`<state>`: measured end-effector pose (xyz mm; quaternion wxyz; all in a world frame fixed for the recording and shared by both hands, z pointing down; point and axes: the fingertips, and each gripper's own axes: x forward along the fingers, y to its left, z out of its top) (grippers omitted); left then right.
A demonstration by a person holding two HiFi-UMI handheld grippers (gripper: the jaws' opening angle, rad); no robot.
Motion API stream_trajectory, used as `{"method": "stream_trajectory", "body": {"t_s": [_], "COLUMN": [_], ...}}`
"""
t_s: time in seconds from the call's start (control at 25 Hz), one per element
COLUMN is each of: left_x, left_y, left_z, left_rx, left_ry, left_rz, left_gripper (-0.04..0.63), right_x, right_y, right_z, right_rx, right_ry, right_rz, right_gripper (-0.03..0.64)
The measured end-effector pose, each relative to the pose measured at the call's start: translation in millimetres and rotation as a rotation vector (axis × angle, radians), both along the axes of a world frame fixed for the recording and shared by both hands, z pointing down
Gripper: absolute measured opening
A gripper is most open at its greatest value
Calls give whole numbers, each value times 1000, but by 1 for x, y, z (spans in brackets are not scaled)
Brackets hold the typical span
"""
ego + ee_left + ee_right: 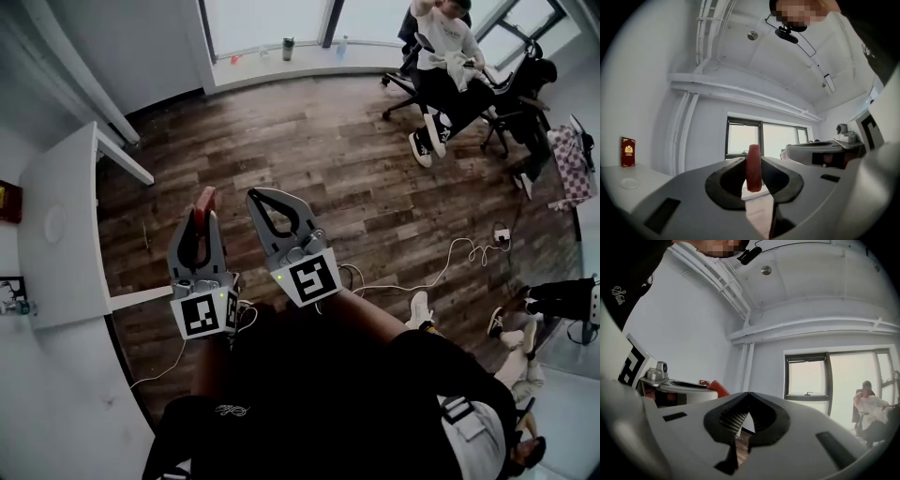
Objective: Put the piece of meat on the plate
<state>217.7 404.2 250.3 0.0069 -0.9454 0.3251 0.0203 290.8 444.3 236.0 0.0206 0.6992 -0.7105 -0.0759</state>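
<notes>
your left gripper [202,217] is clamped on the piece of meat [753,168], its long axis upright between the pads. the plate [629,183] lies well off to the left on the white table [70,272], on this hand's side. your right gripper [749,395] is closed and empty.

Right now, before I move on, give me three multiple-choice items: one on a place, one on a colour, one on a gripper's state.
1. Where is the plate? A on the white table; B on the floor; C on a chair.
2. The piece of meat is: A red; B green; C white.
3. The right gripper is: A open; B shut, empty; C shut on the meat.
Answers: 1 A, near the red book; 2 A, red between the left gripper's jaws; 3 B, jaws meet, nothing between.
</notes>
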Motion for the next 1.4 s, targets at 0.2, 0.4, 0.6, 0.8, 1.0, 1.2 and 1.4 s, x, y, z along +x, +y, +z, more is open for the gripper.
{"method": "stream_trajectory", "body": {"t_s": [0.2,0.4,0.6,0.8,1.0,1.2,1.4], "left_x": [-29,-70,-122,-182,-218,-232,-237], "left_y": [-11,-23,-41,-57,-72,-98,-139], "left_z": [2,9,14,18,27,41,46], "left_rx": [-10,-12,-11,-14,-42,-69,-65], "left_ry": [7,0,-23,-38,-44,-68,-85], "left_rz": [-42,-96,-157,-228,-298,-339,-403], "left_gripper": [92,92,92,92,92,92,92], "right_x": [-28,-63,-108,-160,-179,-184,-172], "right_y": [-14,-30,-55,-81,-98,-127,-179], "right_z": [-2,2,8,10,16,30,46], "right_rx": [-2,7,-15,-17,-45,-77,-98], "right_ry": [-4,-38,-53,-51,-60,-58,-73], "right_rz": [-39,-81,-129,-192,-222,-252,-284], "right_gripper": [21,21,21,21,21,21,21]}}
